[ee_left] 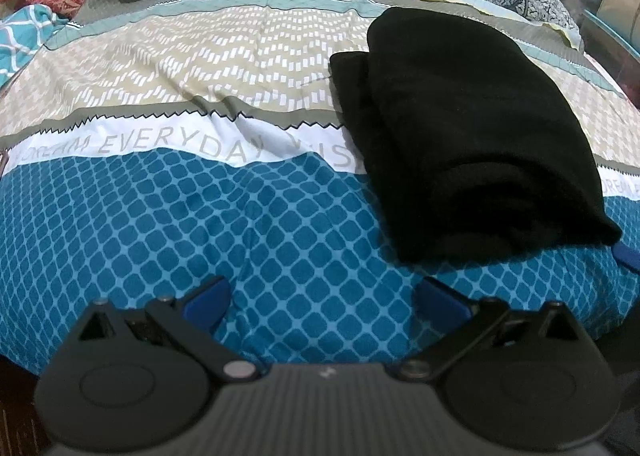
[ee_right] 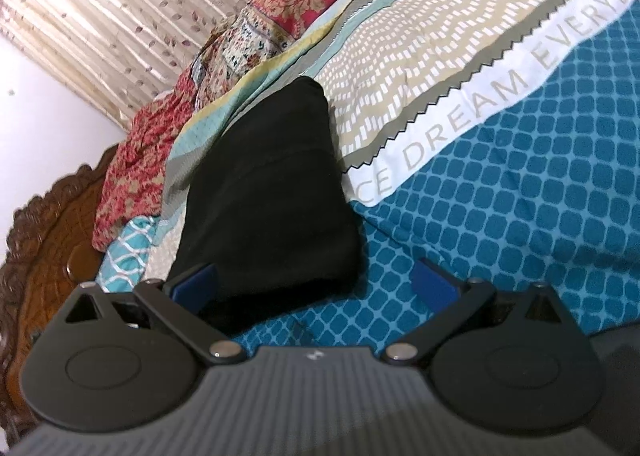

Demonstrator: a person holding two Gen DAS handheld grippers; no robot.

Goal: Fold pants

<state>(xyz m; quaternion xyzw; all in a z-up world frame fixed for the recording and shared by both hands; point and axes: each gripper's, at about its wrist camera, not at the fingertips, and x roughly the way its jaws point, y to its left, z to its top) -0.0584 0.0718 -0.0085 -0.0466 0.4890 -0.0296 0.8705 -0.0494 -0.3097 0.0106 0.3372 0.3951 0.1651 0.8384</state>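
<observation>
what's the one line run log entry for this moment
pants: folded bundle on bedspread | left hand-held gripper: open, empty | right hand-held gripper: open, empty, beside pants

The left hand-held gripper [ee_left: 324,302] has a ribbed dark-grey plastic body, round black side discs and silver pivot screws. Blue finger pads [ee_left: 206,302] tip its black linkage arms. The right hand-held gripper [ee_right: 314,284] looks identical.

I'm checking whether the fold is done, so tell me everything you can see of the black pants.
The black soft-fabric pants lie folded into a compact, roughly rectangular bundle with stacked layers showing at the near edge and a narrower layer sticking out at the far left. They rest flat on the patterned teal-and-beige bedsheet. Neither hand-held gripper grips them.
</observation>
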